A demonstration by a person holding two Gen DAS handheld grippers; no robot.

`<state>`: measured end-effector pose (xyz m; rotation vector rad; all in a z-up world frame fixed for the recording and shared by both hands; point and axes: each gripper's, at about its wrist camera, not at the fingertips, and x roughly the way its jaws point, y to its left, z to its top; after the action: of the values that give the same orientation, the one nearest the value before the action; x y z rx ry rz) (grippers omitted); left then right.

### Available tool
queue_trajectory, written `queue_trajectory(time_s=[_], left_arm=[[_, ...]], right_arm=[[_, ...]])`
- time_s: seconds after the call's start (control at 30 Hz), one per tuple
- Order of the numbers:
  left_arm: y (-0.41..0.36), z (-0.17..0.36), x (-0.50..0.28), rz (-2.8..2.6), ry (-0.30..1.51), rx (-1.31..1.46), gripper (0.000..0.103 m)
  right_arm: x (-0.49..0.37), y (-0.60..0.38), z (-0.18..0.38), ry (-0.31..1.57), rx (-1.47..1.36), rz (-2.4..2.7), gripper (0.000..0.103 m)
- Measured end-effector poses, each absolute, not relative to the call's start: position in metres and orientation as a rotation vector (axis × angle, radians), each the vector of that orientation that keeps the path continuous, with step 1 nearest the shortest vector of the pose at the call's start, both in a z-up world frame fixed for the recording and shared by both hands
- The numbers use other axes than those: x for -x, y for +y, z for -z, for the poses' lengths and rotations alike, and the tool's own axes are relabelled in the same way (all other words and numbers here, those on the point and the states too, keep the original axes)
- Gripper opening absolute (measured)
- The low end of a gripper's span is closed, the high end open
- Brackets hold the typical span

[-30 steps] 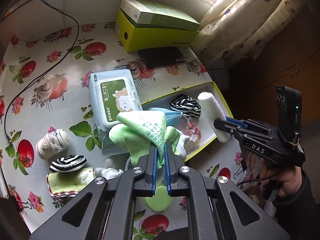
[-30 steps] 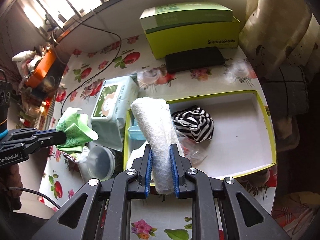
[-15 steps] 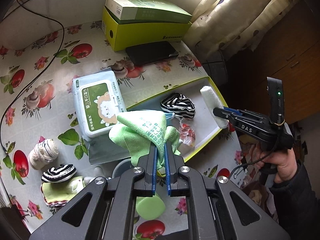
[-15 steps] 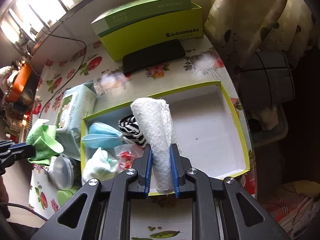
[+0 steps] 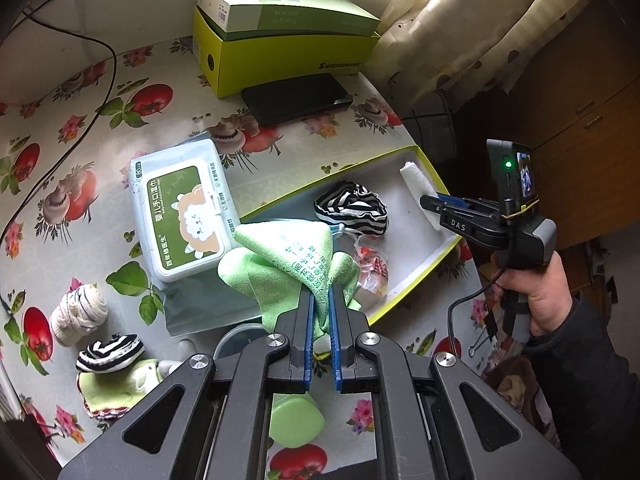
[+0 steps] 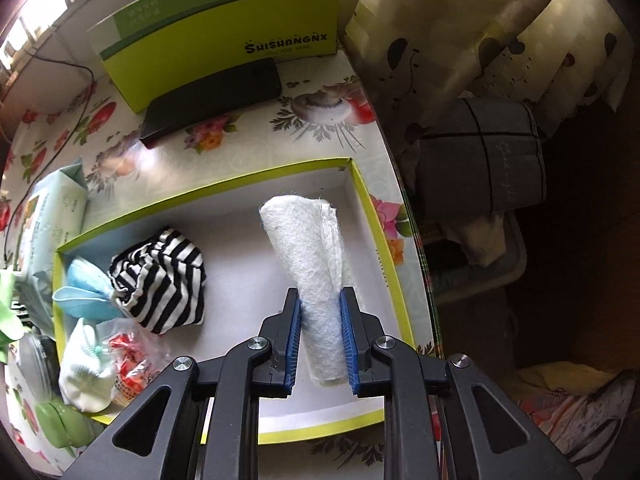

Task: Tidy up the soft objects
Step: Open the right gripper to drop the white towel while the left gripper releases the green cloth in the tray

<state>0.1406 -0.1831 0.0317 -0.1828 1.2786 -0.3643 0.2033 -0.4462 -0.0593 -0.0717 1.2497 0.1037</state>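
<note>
My right gripper [image 6: 319,304] is shut on a rolled white towel [image 6: 308,256] and holds it low over the right half of the shallow yellow-rimmed box [image 6: 394,276]. That box also holds a striped cloth [image 6: 160,276], a blue mask [image 6: 86,294], a pale sock [image 6: 86,372] and a red-printed packet [image 6: 134,364]. My left gripper [image 5: 321,298] is shut on a green cloth [image 5: 288,260], held above the box's near-left corner [image 5: 400,292]. The right gripper [image 5: 434,205] and towel [image 5: 418,184] show in the left wrist view.
A wet-wipes pack [image 5: 180,216], a rolled sock [image 5: 82,314], a striped sock on a green cloth [image 5: 110,354] and a green lid [image 5: 296,420] lie left of the box. A black phone [image 5: 296,98] and a green shoebox [image 5: 284,40] stand behind. The table edge and curtain [image 6: 460,40] are at the right.
My right gripper has carried the towel rightward and lower into the box's right half. My left gripper with the green cloth has shifted slightly toward the box.
</note>
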Motion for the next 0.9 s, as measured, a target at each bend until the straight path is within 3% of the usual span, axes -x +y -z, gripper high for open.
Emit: queue_trajectory(time_s=[0.23, 0.9], left_arm=[[-0.192, -0.032, -0.147, 0.382, 1.283, 0.168, 0.007], [-0.276, -0.008, -0.176, 0.561, 1.316, 0.021, 0.007]], right_arm=[[-0.197, -0.449, 0.053, 1.215, 0.007, -0.123, 0.04], [-0.136, -0.47, 0.02, 1.183, -0.162, -0.149, 0.041]])
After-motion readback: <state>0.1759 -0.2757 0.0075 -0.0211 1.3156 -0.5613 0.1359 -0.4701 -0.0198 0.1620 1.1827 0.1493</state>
